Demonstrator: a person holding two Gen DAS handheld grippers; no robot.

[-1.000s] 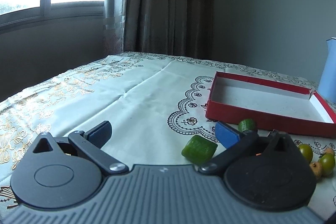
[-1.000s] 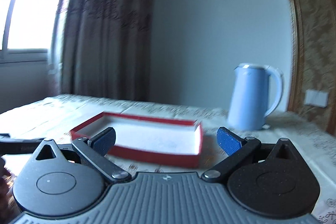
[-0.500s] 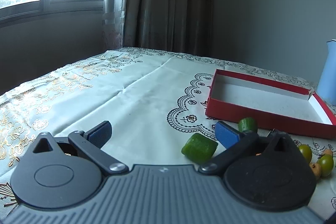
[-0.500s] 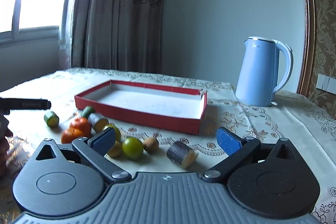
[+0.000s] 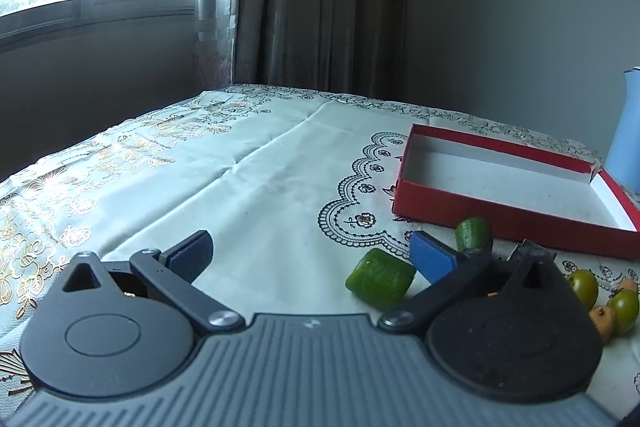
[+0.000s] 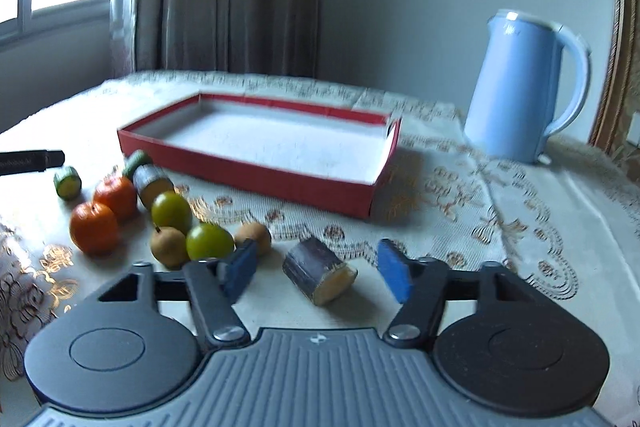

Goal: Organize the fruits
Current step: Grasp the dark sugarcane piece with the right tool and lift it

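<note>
An empty red box with a white inside lies on the tablecloth; it also shows in the left wrist view. My right gripper is open, with a dark sugarcane piece lying on the cloth between its fingers. To its left lie two oranges, two green fruits, brown fruits, another cane piece and a cucumber slice. My left gripper is open and empty; a green chunk lies by its right finger, and a cucumber piece behind.
A light blue electric kettle stands right of the box. The tip of the other gripper shows at the left edge of the right wrist view. Curtains, a window and a wall are behind the table.
My right gripper has dropped and tilted down toward the table, bringing the fruits into view and the sugarcane piece between its fingers. My left gripper has barely moved.
</note>
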